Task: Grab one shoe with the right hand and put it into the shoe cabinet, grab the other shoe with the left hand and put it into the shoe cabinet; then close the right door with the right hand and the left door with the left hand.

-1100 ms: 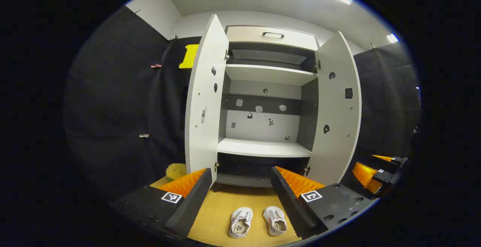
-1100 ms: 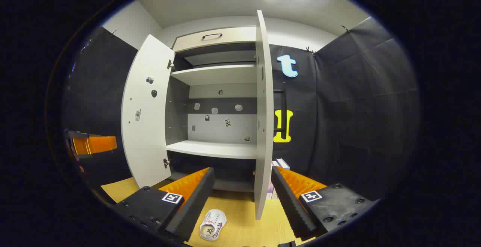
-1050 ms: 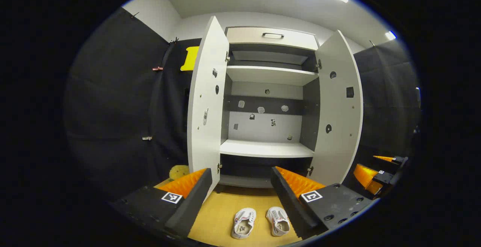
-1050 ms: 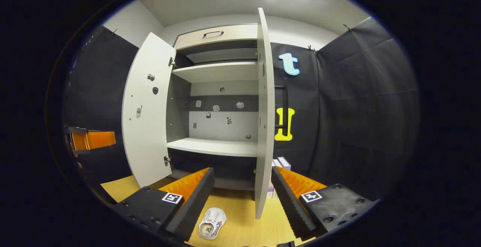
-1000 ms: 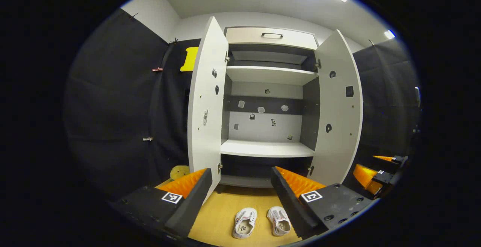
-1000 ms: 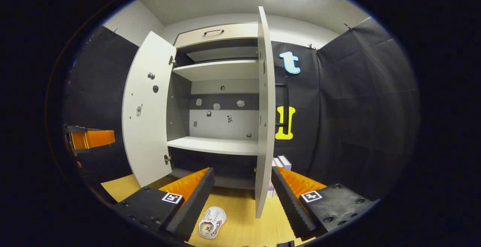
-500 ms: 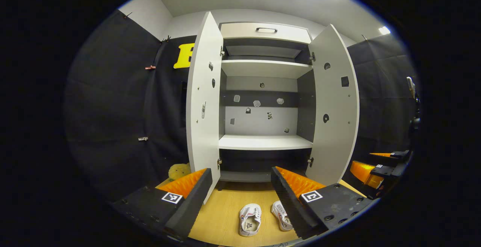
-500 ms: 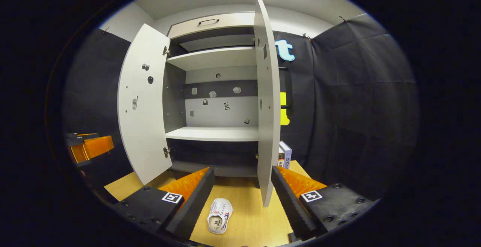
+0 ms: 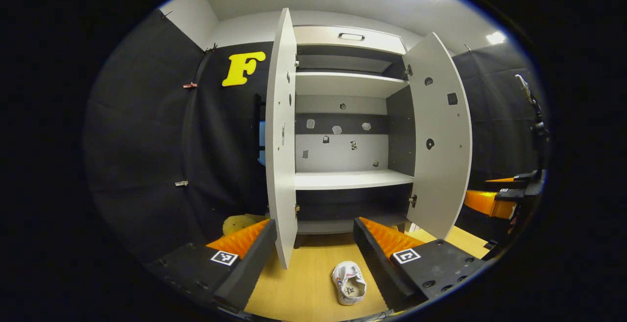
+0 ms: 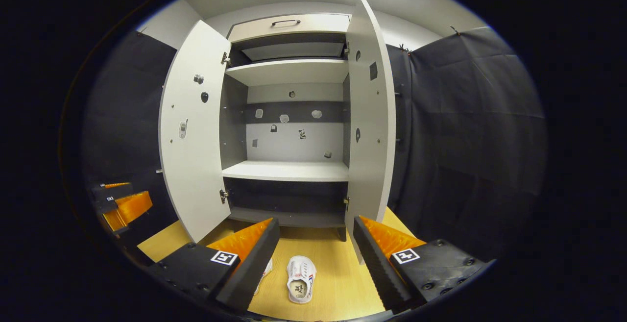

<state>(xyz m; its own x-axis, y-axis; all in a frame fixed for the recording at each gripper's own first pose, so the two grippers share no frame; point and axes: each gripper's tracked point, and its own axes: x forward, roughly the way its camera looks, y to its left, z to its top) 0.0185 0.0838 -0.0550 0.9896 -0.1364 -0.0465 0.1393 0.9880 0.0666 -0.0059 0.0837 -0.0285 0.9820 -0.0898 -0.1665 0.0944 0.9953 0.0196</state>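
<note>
Both the left gripper (image 9: 313,253) and the right gripper (image 10: 316,253) hold their ribbed, wedge-shaped fingers spread wide with nothing between them. Ahead of each stands the flat-panelled white shoe cabinet (image 10: 289,170), both slab doors swung open on smooth bare shelves. A white canvas shoe (image 10: 300,279) lies on the wood-grain floor (image 10: 338,283) between the right gripper's fingers, its pair (image 10: 266,269) half hidden behind the left-hand finger; in the left gripper view one shoe (image 9: 349,283) lies just inside the right-hand finger.

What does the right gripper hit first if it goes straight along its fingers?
Probably nothing near: the open right gripper points into the open white shoe cabinet, between its doors, at about the dark gap under the white shelf. The white sneaker lies below that line. Depth is unclear.
</note>
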